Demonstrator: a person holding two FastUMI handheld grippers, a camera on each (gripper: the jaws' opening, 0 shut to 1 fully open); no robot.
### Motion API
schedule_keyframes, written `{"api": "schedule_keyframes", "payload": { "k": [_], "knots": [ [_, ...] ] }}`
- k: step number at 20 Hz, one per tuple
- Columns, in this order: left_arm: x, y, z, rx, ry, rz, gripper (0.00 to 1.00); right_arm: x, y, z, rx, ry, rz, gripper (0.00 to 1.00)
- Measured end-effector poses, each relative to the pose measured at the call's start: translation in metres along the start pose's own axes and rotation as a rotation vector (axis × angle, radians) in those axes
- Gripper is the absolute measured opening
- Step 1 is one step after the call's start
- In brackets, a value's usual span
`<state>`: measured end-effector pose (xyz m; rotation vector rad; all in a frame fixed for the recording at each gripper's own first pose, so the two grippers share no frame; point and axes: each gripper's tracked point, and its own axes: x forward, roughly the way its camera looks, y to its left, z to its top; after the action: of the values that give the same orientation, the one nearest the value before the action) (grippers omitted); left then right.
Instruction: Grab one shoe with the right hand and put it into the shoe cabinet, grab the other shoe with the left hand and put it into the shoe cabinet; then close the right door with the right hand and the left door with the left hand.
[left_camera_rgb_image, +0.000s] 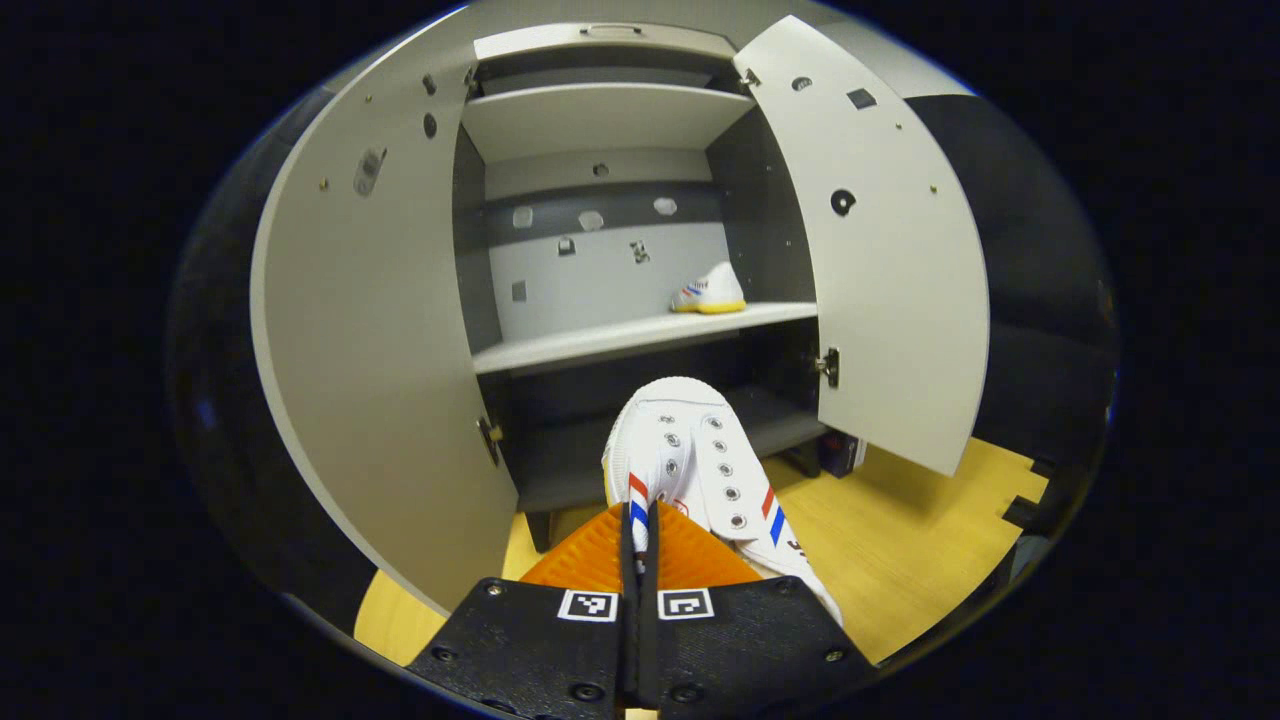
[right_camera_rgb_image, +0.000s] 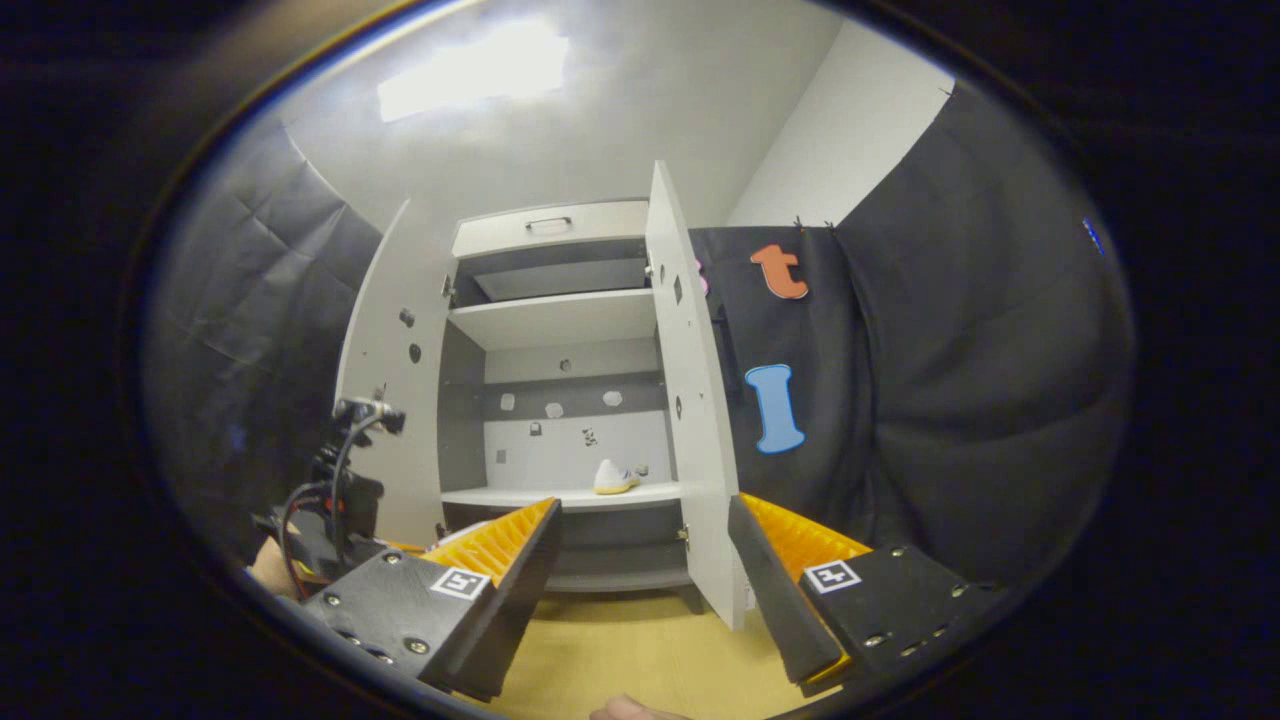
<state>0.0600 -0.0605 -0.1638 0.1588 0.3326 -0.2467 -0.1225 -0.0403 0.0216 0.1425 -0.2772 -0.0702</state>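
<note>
Left gripper (left_camera_rgb_image: 640, 530): we find its fingers clamped on the white shoe (left_camera_rgb_image: 700, 470), toe pointing ahead toward the shoe cabinet (left_camera_rgb_image: 600, 120).

Second shoe (left_camera_rgb_image: 710, 290): we log it on the middle shelf (left_camera_rgb_image: 600, 345), beyond the fingertips and to their right.

Left door (left_camera_rgb_image: 370, 400) and right door (left_camera_rgb_image: 880, 260): both swung wide, flanking the fingers.

Right gripper (right_camera_rgb_image: 640, 560): we note its fingers spread apart, holding nothing, the cabinet straight ahead between them, above the wooden floor (right_camera_rgb_image: 620, 650).
</note>
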Motion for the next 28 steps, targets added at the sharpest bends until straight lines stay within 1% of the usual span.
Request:
{"api": "schedule_keyframes", "payload": {
  "k": [3,5,7,8,11,13,15,17,18,21,24,25,26,27,28],
  "knots": [
    [-0.005,0.009,0.05,-0.025,-0.053,0.014,0.0,0.0,-0.002,0.001,0.008,0.002,0.005,0.98],
    [-0.002,0.016,0.086,-0.024,-0.103,0.015,0.0,-0.001,-0.003,0.001,0.001,0.0,0.009,0.98],
    [0.007,0.025,0.12,-0.065,-0.16,0.024,0.0,-0.002,-0.002,0.004,-0.005,-0.01,0.014,0.98],
    [0.012,0.032,0.136,-0.075,-0.189,0.042,0.0,-0.002,-0.001,0.003,-0.005,-0.011,0.016,0.98],
    [0.029,0.058,0.183,-0.072,-0.272,0.131,0.0,-0.003,0.001,0.004,0.006,-0.011,0.03,0.98],
    [0.045,0.066,0.212,-0.069,-0.288,0.162,0.0,-0.009,0.004,0.008,0.022,-0.016,0.057,0.98],
    [0.067,0.067,0.232,-0.093,-0.264,0.15,0.0,-0.011,0.004,0.012,0.031,-0.027,0.073,0.98],
    [0.091,0.072,0.247,-0.136,-0.234,0.14,0.01,-0.013,0.0,0.015,0.027,-0.037,0.069,0.98],
    [0.106,0.074,0.253,-0.139,-0.216,0.145,0.02,-0.013,-0.002,0.015,0.024,-0.039,0.065,0.98],
    [0.151,0.088,0.257,-0.12,-0.172,0.207,0.02,-0.013,-0.013,0.018,0.052,-0.048,0.04,0.98],
    [0.195,0.098,0.248,-0.059,-0.122,0.243,0.02,-0.01,-0.023,0.014,0.045,-0.036,0.028,0.98],
    [0.208,0.1,0.241,-0.055,-0.102,0.247,0.02,-0.009,-0.028,0.011,0.026,-0.026,0.024,0.94],
    [0.22,0.101,0.236,-0.061,-0.089,0.25,0.02,-0.007,-0.033,0.009,0.02,-0.023,0.012,0.98],
    [0.229,0.102,0.226,-0.077,-0.064,0.253,0.02,-0.005,-0.04,0.01,0.037,-0.022,-0.02,0.98],
    [0.241,0.102,0.217,-0.091,-0.044,0.252,0.02,-0.003,-0.041,0.009,0.052,-0.021,-0.037,0.98]
  ]
}}
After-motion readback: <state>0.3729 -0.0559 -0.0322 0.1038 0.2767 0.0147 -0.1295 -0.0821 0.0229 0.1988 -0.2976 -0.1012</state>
